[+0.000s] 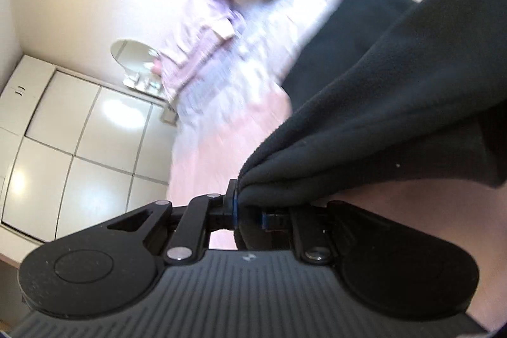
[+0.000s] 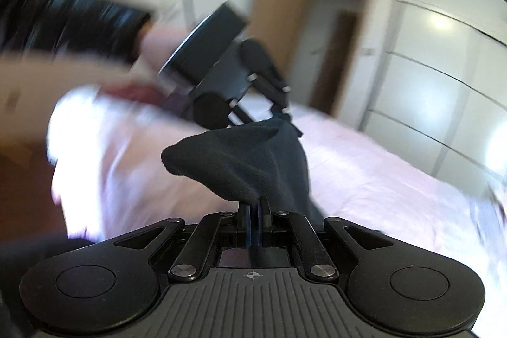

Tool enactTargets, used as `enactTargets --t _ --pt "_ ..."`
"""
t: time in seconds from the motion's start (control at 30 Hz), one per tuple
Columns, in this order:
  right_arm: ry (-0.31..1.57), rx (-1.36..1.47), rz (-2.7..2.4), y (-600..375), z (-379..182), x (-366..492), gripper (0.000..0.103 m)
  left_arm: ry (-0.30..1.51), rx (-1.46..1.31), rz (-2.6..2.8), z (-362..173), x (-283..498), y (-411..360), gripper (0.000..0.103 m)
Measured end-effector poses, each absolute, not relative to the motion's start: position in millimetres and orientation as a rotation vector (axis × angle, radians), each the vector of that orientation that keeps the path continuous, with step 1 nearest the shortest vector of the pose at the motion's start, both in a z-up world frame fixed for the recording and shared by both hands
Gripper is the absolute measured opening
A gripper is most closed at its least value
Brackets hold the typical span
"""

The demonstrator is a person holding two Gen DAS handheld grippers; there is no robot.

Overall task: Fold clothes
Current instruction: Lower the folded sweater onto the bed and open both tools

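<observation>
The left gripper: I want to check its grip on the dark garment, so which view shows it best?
The left wrist view: the left gripper fills the foreground, its fingers closed on a bunched edge of the dark garment. The right wrist view shows it only farther off and motion-blurred, at the garment's far end, while the right gripper pinches the near end.

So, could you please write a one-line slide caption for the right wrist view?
Right gripper and left gripper each pinch the dark fleece garment above the pink bed.
</observation>
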State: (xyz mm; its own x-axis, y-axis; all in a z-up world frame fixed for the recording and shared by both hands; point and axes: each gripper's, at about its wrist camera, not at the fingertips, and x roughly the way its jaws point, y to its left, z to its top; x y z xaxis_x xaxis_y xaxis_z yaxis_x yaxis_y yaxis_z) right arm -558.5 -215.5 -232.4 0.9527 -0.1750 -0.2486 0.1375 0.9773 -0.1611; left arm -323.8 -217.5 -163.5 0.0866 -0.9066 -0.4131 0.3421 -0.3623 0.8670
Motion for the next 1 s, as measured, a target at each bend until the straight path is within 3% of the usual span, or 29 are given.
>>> enactTargets --t 0.1,0.2,0.23,0.47,0.57,0.63,0.73,0.97,1.0 --pt "0.159 0.007 -0.278 -264 -226 -592 0.002 -0.686 1.268 -1.545 -157 -364 -281 0.017" --pt "0.122 0.169 -0.411 -312 -243 -622 0.002 -0.645 1.284 -1.606 -186 -400 -350 0.028" --pt "0.128 0.242 -0.452 -329 -255 -631 0.002 -0.617 1.302 -1.625 -198 -409 -372 0.036" --pt "0.179 0.820 -0.568 -422 -345 -678 0.004 -0.423 1.331 -1.698 -256 -405 -407 0.040" --pt "0.147 0.850 -0.543 -429 -349 -681 0.015 -0.354 1.336 -1.676 -268 -384 -389 0.041" --pt "0.105 0.894 -0.546 -434 -349 -682 0.032 -0.303 1.335 -1.659 -274 -369 -377 0.041" --pt "0.040 0.921 -0.566 -441 -348 -680 0.044 -0.230 1.310 -1.647 -276 -354 -375 0.041" --pt "-0.041 1.051 -0.673 -476 -339 -688 0.043 0.033 1.128 -1.712 -236 -340 -403 0.042" --pt "-0.029 1.037 -0.686 -476 -337 -688 0.022 0.110 1.093 -1.731 -231 -335 -414 0.042"
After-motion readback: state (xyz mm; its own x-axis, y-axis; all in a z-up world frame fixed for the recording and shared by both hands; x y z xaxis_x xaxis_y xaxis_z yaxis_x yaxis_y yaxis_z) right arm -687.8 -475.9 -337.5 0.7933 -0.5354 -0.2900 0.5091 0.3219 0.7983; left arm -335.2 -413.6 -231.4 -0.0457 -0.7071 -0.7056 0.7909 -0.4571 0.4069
